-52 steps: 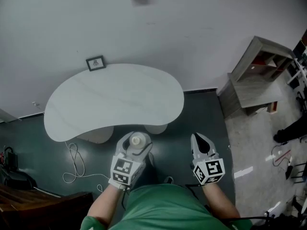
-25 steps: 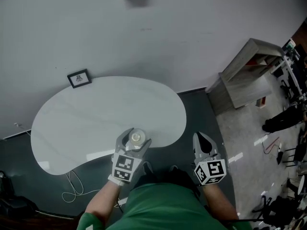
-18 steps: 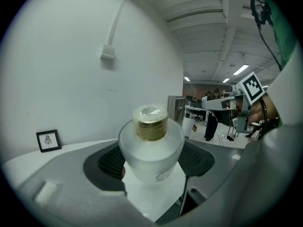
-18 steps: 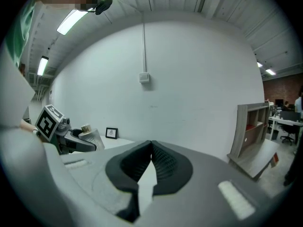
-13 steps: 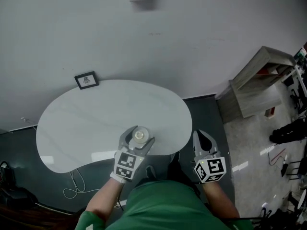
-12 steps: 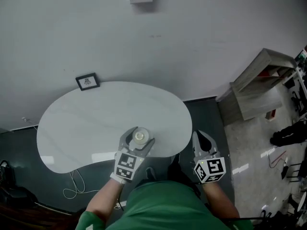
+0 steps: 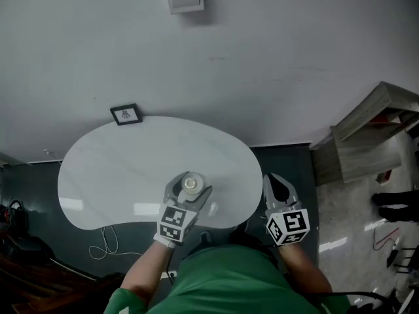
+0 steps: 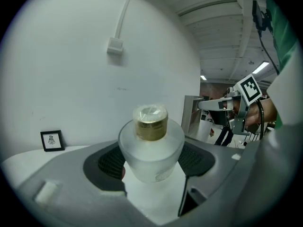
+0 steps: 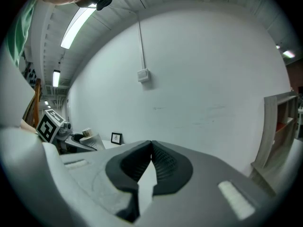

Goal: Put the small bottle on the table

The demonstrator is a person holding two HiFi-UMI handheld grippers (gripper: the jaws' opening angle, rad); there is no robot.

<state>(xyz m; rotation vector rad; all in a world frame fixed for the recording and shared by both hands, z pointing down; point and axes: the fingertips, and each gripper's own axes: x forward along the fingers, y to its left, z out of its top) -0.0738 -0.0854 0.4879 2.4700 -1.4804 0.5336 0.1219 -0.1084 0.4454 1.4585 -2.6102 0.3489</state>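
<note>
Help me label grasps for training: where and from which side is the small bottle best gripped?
Grip the small bottle by its wide frosted body, below the narrow gold cap, coming in level from the side. It is upright and its round body seats between the pads, as the left hand-held gripper holds it.

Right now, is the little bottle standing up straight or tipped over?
Standing up. The small bottle is held upright in the left tool, its gold cap on top.
</note>
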